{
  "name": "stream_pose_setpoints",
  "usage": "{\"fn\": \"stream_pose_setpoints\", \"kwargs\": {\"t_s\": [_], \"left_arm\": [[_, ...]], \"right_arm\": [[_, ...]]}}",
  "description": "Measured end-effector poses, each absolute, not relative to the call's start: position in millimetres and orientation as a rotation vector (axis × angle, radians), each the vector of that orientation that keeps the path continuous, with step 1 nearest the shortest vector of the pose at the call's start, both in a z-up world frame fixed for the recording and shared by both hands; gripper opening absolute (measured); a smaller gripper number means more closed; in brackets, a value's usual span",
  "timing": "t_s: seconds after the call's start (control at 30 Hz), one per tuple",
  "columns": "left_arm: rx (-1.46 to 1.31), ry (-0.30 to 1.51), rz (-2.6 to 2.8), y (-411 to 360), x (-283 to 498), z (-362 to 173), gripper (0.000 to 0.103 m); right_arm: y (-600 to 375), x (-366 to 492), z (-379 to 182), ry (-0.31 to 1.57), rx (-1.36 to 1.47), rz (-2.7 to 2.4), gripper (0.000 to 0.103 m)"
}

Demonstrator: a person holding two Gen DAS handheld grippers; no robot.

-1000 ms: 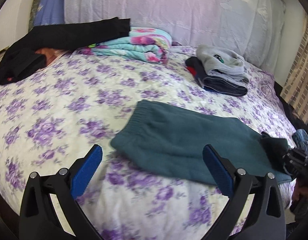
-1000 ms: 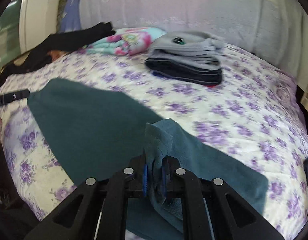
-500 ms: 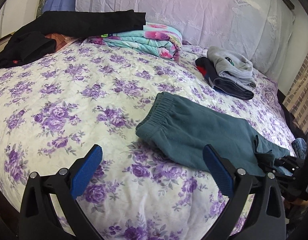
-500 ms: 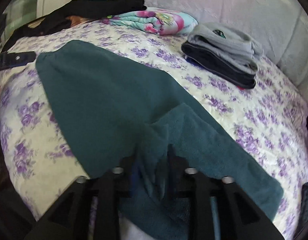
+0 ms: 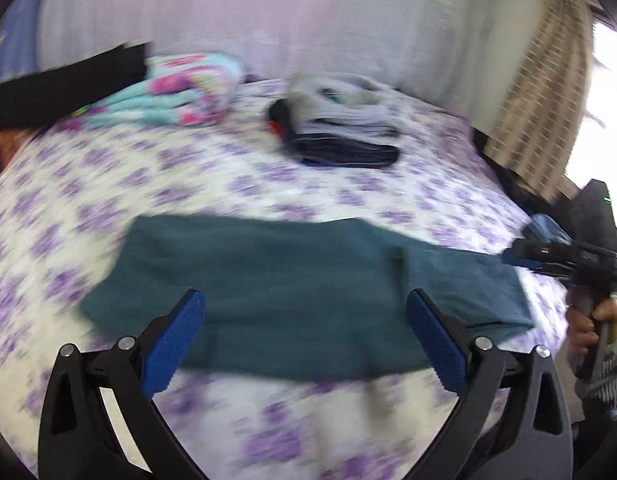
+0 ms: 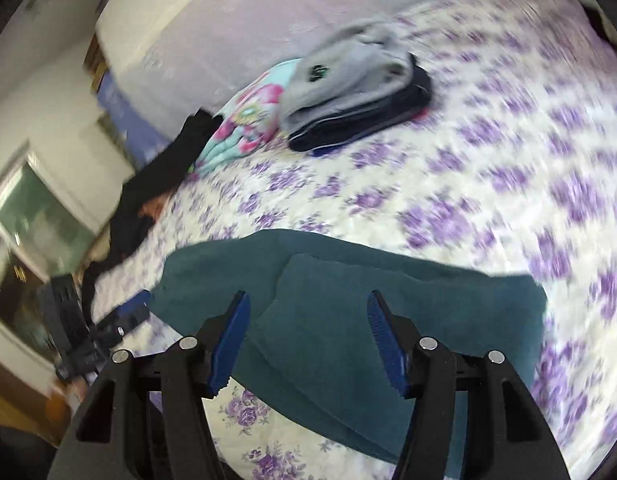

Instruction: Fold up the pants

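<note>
Teal pants [image 5: 300,280] lie flat across the near part of the flowered bed [image 5: 228,184], with one flap folded over on top [image 6: 348,300]. My left gripper [image 5: 306,340] hovers open above their near edge, nothing between its blue pads [image 5: 180,340]. My right gripper [image 6: 308,344] is over the folded flap and its jaws are opening; the cloth lies below them and the pads [image 6: 232,344] do not press it. In the left wrist view the right gripper [image 5: 548,256] shows at the pants' right end, held by a hand [image 5: 592,320]. Both views are blurred.
A stack of folded clothes, grey on dark [image 5: 340,128], sits at the back of the bed, with a folded floral blanket [image 5: 180,96] and a black garment [image 5: 68,80] to its left. A checked curtain [image 5: 540,100] hangs at the right. A blue cloth [image 5: 548,228] lies at the bed's right edge.
The right gripper has let go of the pant-leg end it pinched and opened up. Both grippers swung and rolled; the left one now faces the pants squarely.
</note>
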State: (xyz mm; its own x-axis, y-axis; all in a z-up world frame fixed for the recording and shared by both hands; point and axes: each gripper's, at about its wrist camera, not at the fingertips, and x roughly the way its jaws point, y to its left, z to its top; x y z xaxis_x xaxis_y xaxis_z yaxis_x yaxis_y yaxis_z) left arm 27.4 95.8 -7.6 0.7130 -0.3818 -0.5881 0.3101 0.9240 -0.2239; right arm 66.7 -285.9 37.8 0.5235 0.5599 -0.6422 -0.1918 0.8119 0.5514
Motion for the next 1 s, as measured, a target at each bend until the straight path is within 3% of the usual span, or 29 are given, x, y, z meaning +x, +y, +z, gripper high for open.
{"fn": "stream_pose_setpoints", "kwargs": {"t_s": [0.17, 0.3, 0.43, 0.57, 0.73, 1.0], "left_arm": [[-0.099, 0.693, -0.692, 5.3, 43.1, 1.2, 0.099], [-0.011, 0.836, -0.772, -42.4, 54.0, -33.9, 0.099], [0.080, 0.928, -0.505, -24.6, 79.4, -72.3, 0.098], [-0.120, 0.939, -0.517, 23.5, 83.5, -57.4, 0.096], [0.179, 0.840, -0.475, -2.6, 56.0, -46.4, 0.096], [0.306, 0.940, -0.410, -27.3, 75.0, -75.0, 0.099]], "right_arm": [[-326.8, 49.0, 19.6, 0.936, 0.591, 0.399, 0.061], [-349.6, 43.3, 8.3, 0.945, 0.642, 0.350, 0.061], [-355.9, 45.8, -5.0, 0.966, 0.643, 0.338, 0.061], [-359.4, 44.7, -13.0, 0.966, 0.651, 0.352, 0.061], [-359.6, 44.3, -14.7, 0.956, 0.647, 0.365, 0.064], [-357.3, 45.5, -15.3, 0.965, 0.633, 0.361, 0.066]]}}
